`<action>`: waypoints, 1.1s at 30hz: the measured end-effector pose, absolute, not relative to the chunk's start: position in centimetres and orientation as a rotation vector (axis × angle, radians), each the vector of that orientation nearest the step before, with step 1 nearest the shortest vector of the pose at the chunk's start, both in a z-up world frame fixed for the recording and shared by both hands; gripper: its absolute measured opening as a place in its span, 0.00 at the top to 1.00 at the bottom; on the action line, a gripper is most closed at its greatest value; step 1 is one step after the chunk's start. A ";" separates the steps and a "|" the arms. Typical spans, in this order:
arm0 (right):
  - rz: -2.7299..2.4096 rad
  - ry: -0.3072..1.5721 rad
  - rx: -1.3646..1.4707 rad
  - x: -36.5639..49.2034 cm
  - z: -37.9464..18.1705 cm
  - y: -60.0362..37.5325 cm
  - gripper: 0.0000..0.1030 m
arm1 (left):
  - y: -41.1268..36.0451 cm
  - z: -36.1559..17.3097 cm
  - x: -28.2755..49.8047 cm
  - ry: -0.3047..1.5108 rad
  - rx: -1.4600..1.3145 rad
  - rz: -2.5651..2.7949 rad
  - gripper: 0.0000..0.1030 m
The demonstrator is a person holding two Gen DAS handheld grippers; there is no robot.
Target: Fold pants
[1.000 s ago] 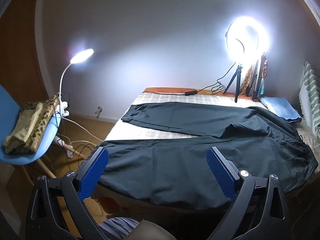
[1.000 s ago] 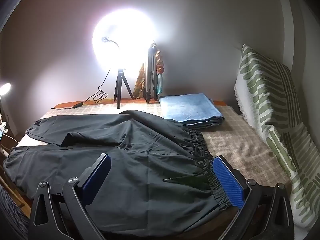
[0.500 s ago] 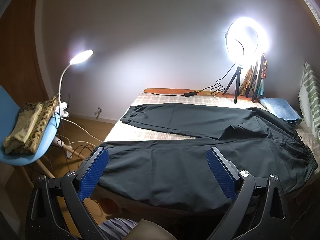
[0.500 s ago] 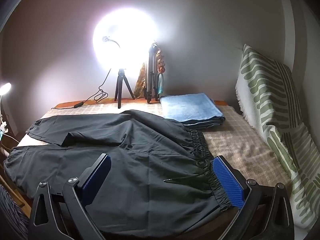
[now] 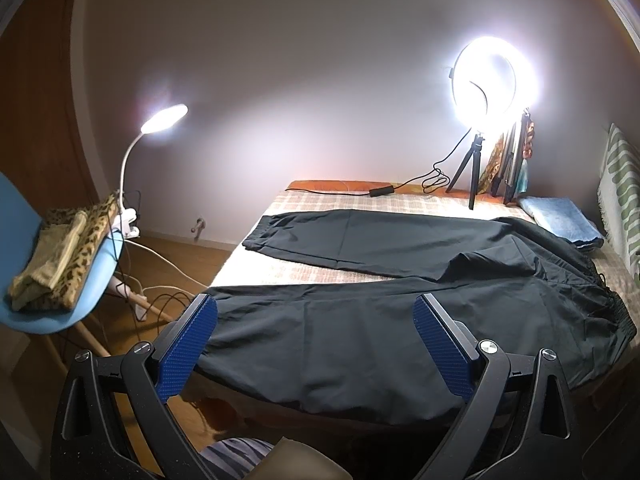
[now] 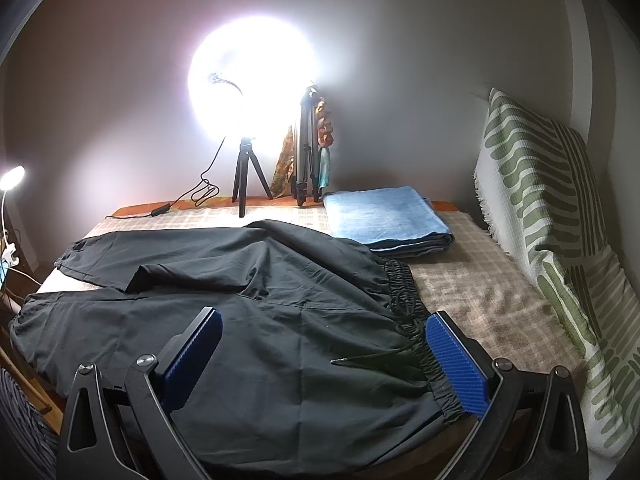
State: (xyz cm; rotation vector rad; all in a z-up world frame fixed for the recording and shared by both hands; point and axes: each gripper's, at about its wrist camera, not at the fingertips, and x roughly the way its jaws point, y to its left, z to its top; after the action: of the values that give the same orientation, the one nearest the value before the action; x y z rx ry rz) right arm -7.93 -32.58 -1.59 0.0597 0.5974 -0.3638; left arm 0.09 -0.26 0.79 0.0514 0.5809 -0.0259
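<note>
Black pants (image 5: pixel 360 320) lie spread flat on a checked bed cover (image 5: pixel 304 272), legs apart and pointing left, elastic waistband (image 6: pixel 404 292) with a drawstring at the right. The near leg hangs a little over the bed's front edge. My left gripper (image 5: pixel 316 312) is open and empty, held above the near leg. My right gripper (image 6: pixel 324 328) is open and empty, held above the seat of the pants (image 6: pixel 280 320) near the waistband.
A ring light on a tripod (image 5: pixel 476 168) and a folded tripod (image 6: pixel 306 148) stand at the back. A folded blue towel (image 6: pixel 384 216) lies by the waistband. A green-patterned cushion (image 6: pixel 552 216) is at right. A blue chair (image 5: pixel 48 280) with clothes and a clip lamp (image 5: pixel 164 118) stand at left.
Both grippers have drifted slightly back and up from the bed; the view of the pants shifted a little. Both stayed open.
</note>
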 end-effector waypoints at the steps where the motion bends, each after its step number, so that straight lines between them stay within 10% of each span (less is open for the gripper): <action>1: -0.364 0.598 0.063 -7.9 -1.6 -32.6 0.00 | -0.3 0.8 0.1 0.579 0.053 -0.027 0.05; 33: -0.344 0.603 0.068 -7.3 -1.4 -32.0 0.00 | -0.3 1.1 0.2 0.568 0.061 -0.032 0.05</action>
State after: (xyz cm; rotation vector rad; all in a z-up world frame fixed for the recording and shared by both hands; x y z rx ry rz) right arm -7.34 -32.04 -1.43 0.0679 0.6032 -0.3443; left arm 0.15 -0.26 1.14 0.0614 0.5679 -0.0323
